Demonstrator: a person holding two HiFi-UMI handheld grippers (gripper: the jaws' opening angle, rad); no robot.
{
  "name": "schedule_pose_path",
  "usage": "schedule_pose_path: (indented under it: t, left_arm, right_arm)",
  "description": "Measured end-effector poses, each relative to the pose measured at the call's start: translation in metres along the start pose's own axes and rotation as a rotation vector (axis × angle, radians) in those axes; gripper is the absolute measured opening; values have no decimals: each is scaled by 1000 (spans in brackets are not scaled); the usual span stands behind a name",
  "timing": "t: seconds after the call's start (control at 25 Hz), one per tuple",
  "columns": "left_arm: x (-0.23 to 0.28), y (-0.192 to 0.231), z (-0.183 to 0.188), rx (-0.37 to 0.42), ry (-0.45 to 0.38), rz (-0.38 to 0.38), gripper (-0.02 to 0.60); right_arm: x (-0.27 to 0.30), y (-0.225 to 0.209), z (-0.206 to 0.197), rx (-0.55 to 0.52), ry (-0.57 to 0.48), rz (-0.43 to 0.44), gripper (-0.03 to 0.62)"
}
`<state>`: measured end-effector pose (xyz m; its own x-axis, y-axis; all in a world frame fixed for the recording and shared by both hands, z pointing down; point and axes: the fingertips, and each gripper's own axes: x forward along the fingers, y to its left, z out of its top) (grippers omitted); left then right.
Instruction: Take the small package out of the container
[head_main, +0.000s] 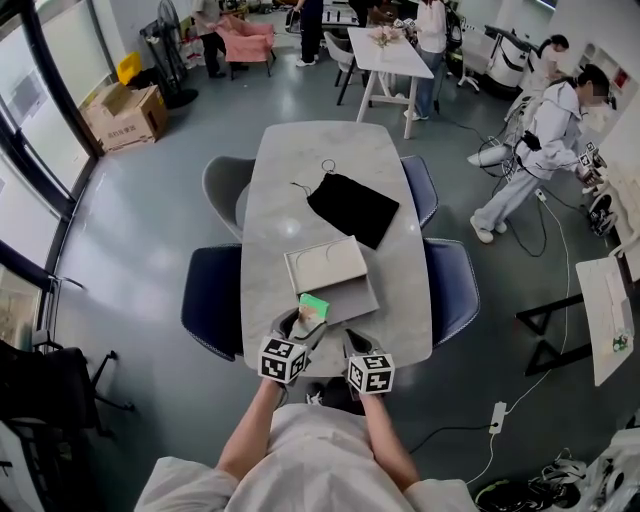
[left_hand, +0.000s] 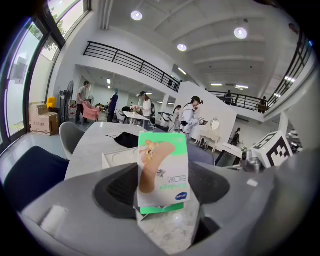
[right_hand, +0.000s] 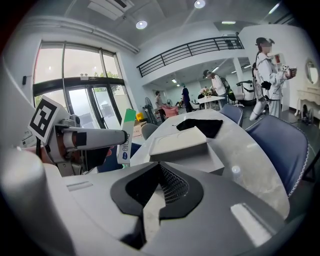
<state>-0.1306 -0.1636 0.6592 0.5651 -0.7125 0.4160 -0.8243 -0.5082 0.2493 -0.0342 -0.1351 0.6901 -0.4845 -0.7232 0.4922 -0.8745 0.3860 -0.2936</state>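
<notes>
My left gripper (left_hand: 162, 202) is shut on a small green and white package (left_hand: 163, 172) printed with a plaster, and holds it upright above the table's near end. In the head view the package (head_main: 313, 306) sits at the tips of the left gripper (head_main: 303, 322), just beside the near left corner of the flat grey box (head_main: 350, 298). The box's pale lid (head_main: 325, 265) lies askew across it. My right gripper (right_hand: 150, 200) is shut with nothing in it, and hovers close to the right of the left one (right_hand: 80, 137). The package (right_hand: 126, 136) shows edge-on there.
A black drawstring pouch (head_main: 352, 208) lies beyond the box on the grey marble table (head_main: 300, 160). Dark blue chairs (head_main: 212, 300) flank the table on both sides. People stand and work at the back and right of the hall.
</notes>
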Motion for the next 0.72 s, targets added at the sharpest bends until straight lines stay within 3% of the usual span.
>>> schedule_pose_path:
  t: [0.72]
  left_arm:
    - [1, 8, 10, 1, -27, 13, 362]
  right_arm:
    - [6, 0, 14, -7, -33, 19, 2]
